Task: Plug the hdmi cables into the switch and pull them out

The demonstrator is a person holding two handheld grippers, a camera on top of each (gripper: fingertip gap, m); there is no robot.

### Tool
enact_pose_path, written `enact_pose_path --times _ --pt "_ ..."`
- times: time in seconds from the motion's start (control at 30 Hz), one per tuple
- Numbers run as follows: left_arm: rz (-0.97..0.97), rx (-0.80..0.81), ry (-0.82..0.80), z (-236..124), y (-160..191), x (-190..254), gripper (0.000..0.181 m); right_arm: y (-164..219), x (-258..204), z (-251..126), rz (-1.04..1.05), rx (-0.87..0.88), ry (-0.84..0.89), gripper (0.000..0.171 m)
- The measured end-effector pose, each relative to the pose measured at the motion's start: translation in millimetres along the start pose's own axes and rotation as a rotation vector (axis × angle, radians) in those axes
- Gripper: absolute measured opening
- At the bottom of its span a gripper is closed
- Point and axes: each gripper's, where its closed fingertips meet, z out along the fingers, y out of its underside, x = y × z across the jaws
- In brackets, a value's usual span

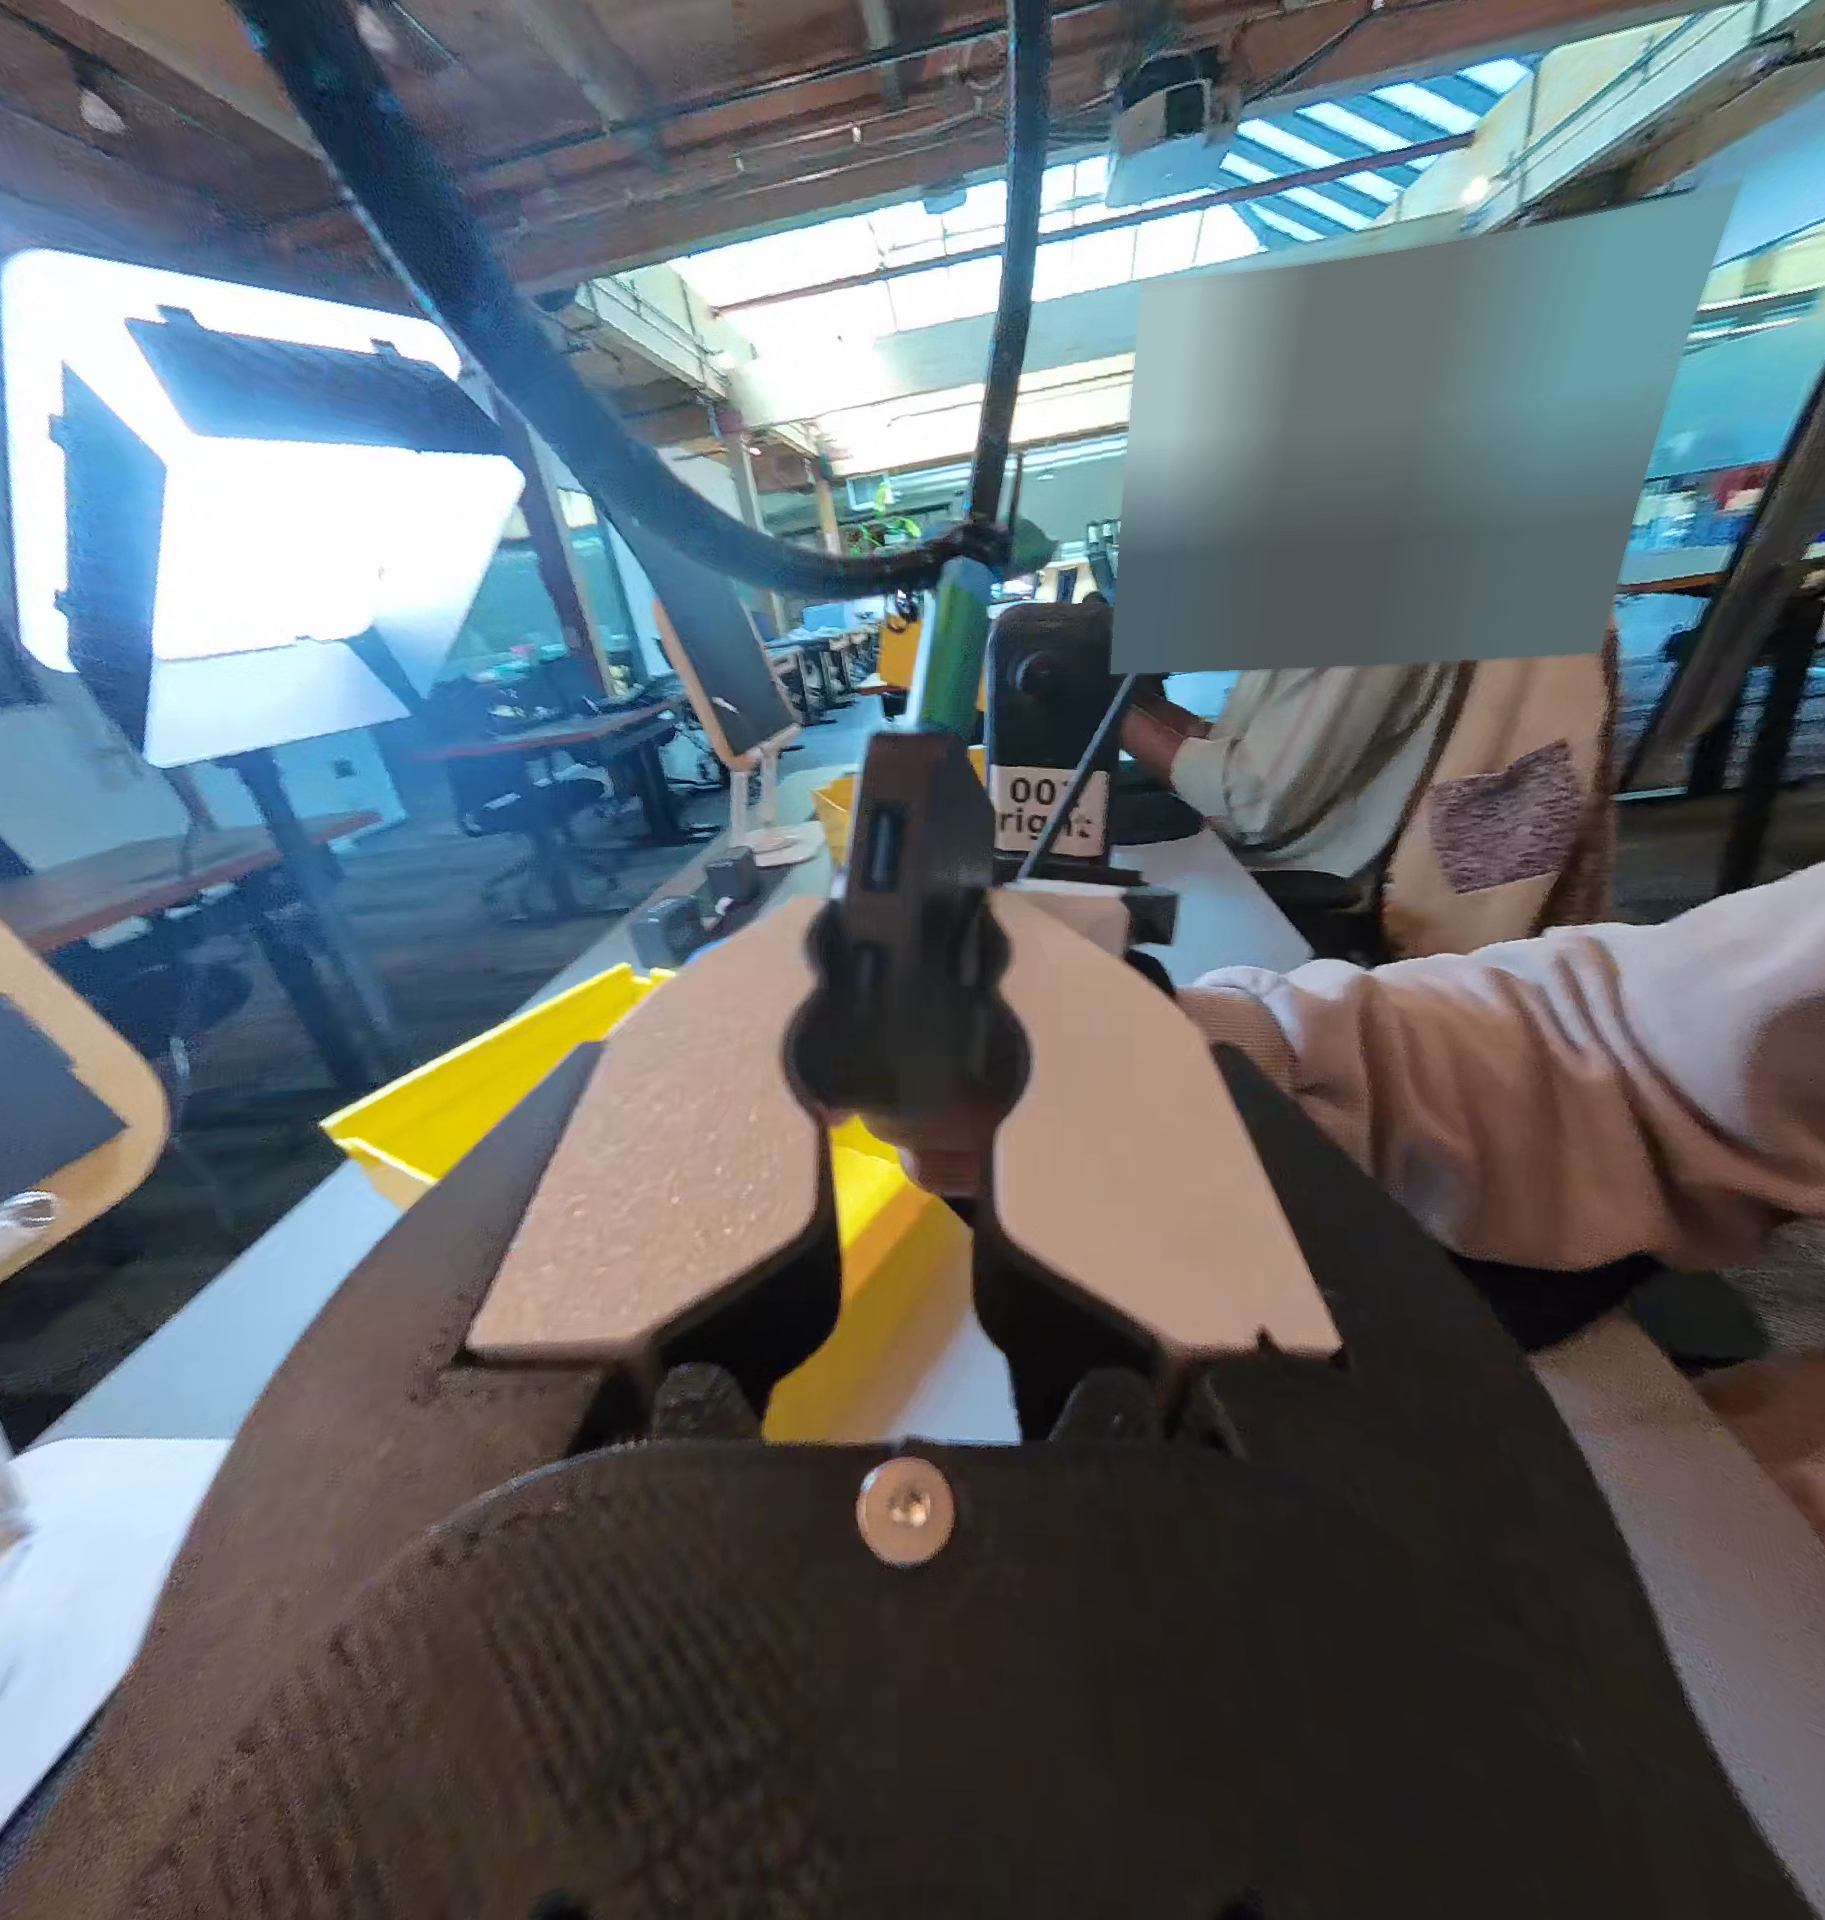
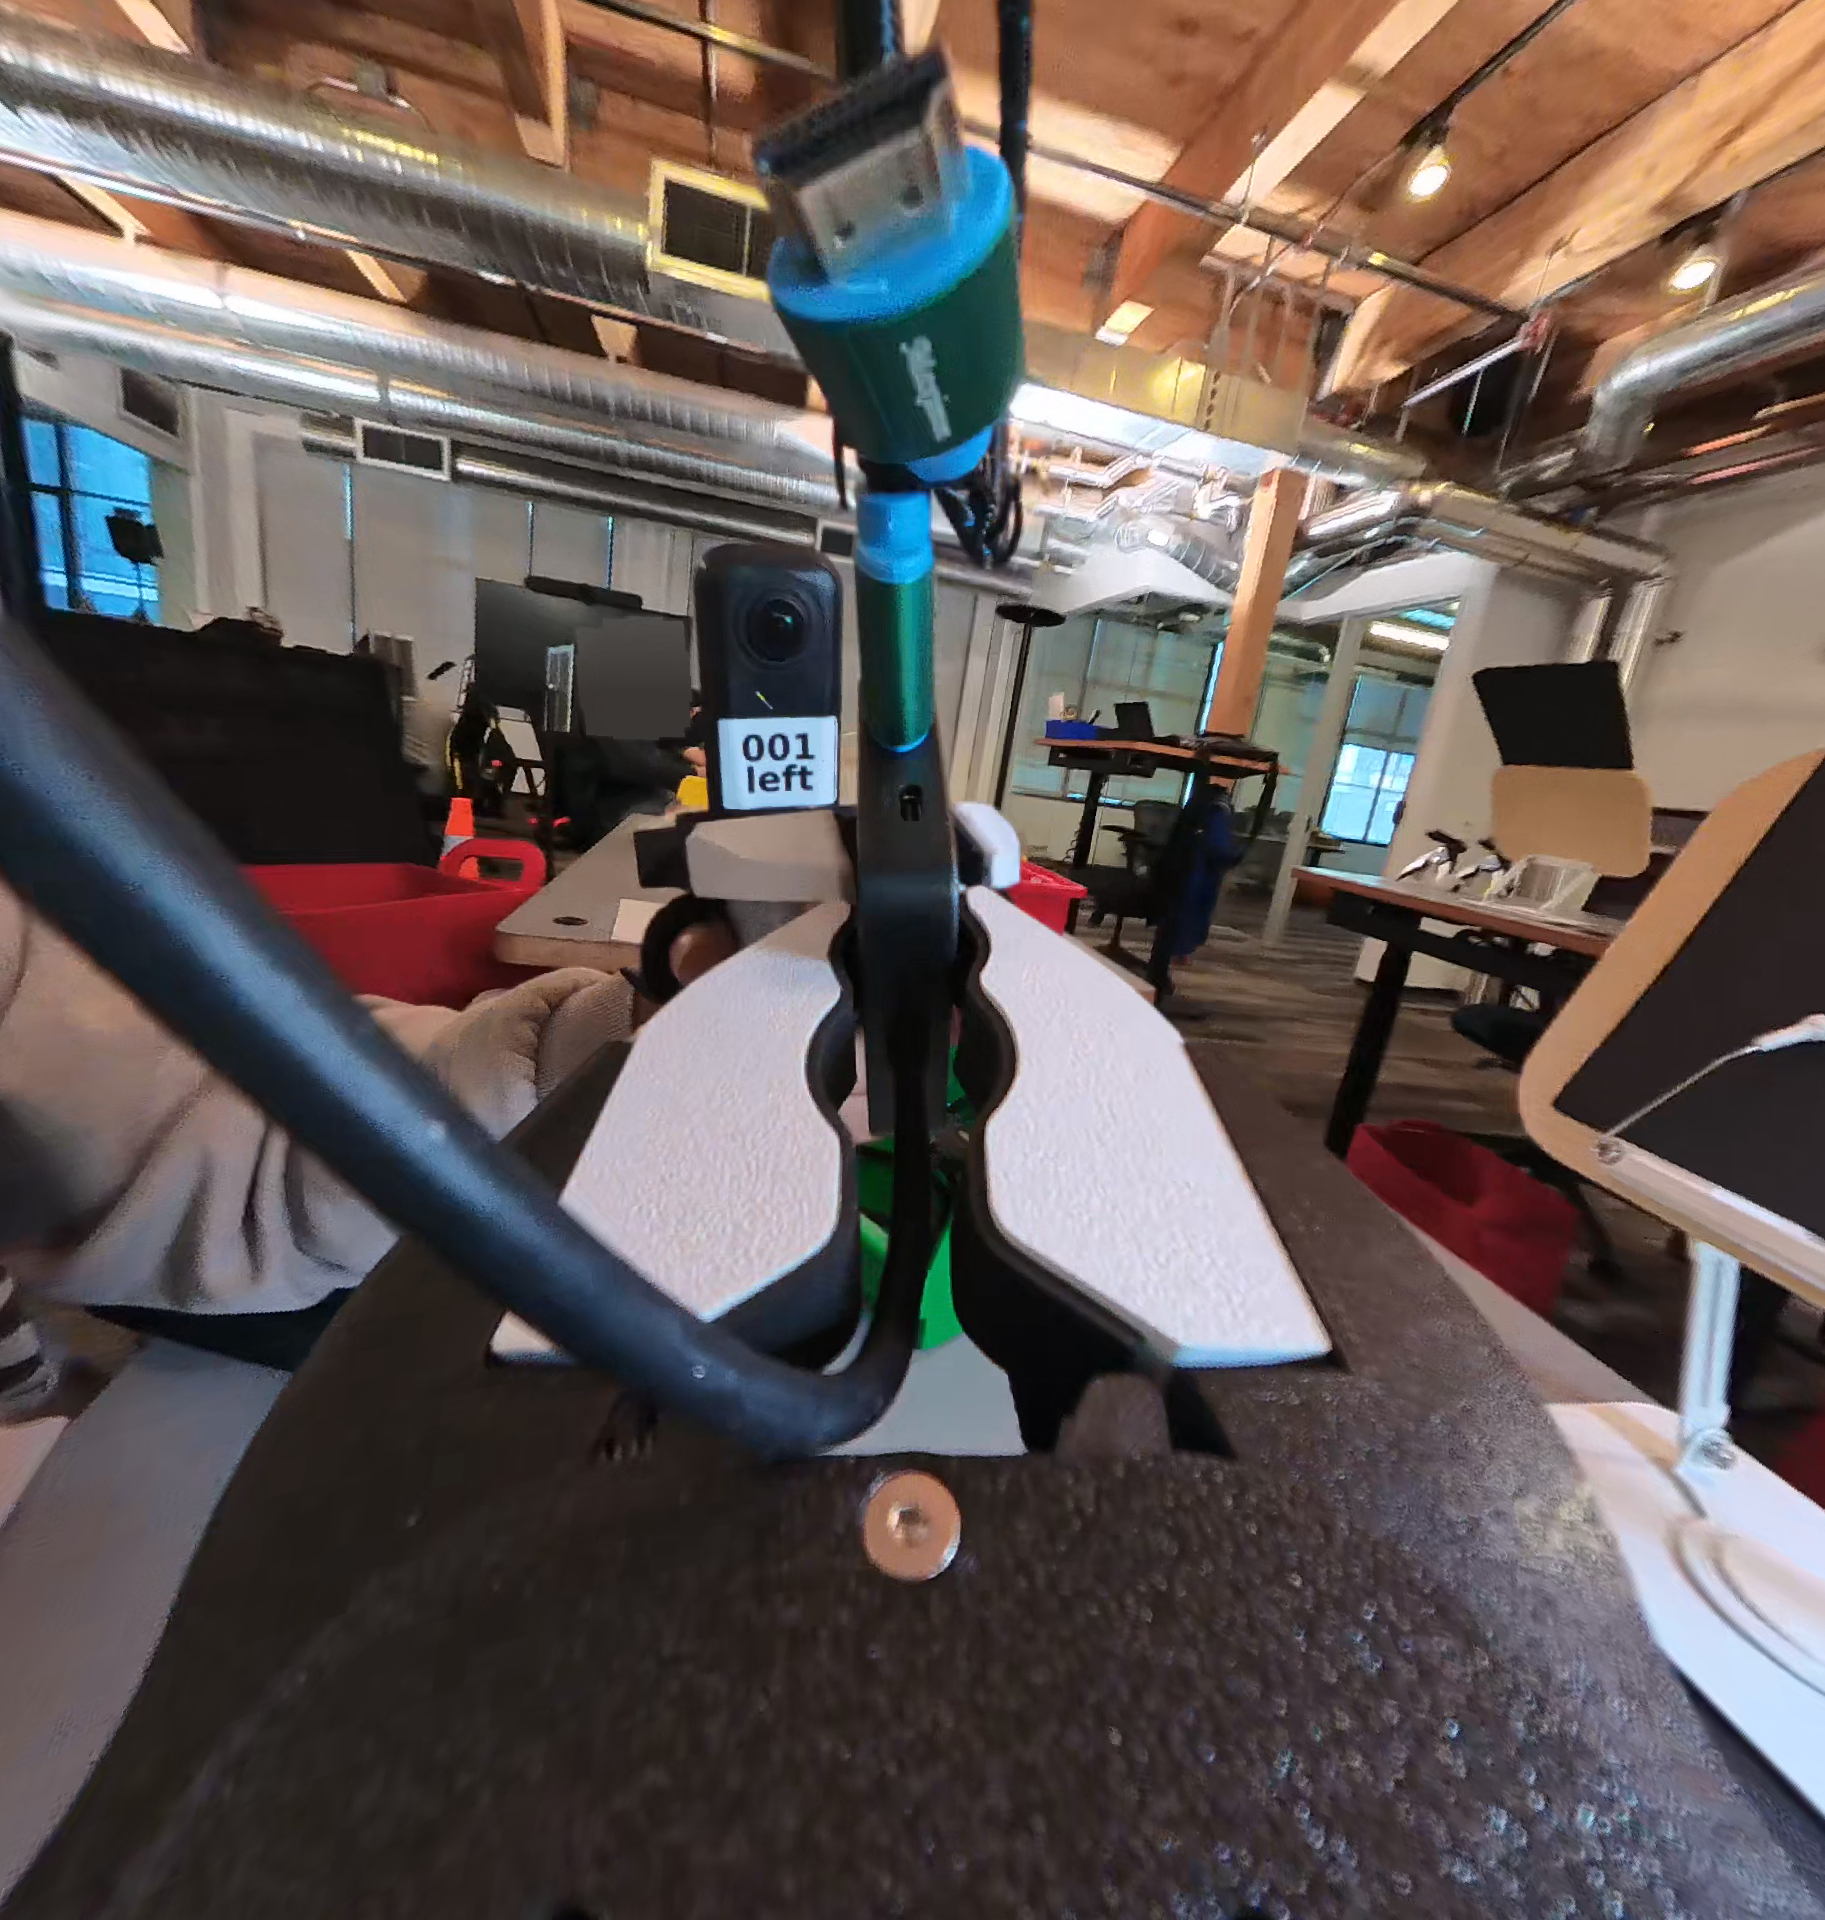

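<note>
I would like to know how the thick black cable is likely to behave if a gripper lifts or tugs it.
The black cable sweeps in a broad arc rather than drooping, so it is probably fairly stiff and springy. It also turns sharply near the right gripper, so it likely flexes under force. Its smooth jacket may slip.

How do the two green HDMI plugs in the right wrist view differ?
The upper plug is unplugged, its metal tip bare; the lower plug sits in the black switch. The upper plug tilts left; the lower plug stands upright. Both have green shells with blue ends.
</note>
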Motion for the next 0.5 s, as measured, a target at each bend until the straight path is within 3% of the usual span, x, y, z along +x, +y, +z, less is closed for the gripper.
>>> enact_pose_path --times 0.2,0.37,0.5 --pt "0.109 -0.079 -0.067 -15 -2 -13 0.014 5 29 -14 -0.059 -0.162 0.107 0.027" --pt "0.281 -0.203 -0.269 -41 -8 -43 0.014 -24 87 -69 -0.135 -0.214 0.401 0.028" --pt "0.393 -0.306 -0.379 -57 -4 -62 0.014 -55 104 -102 -0.321 -0.290 0.594 0.028"
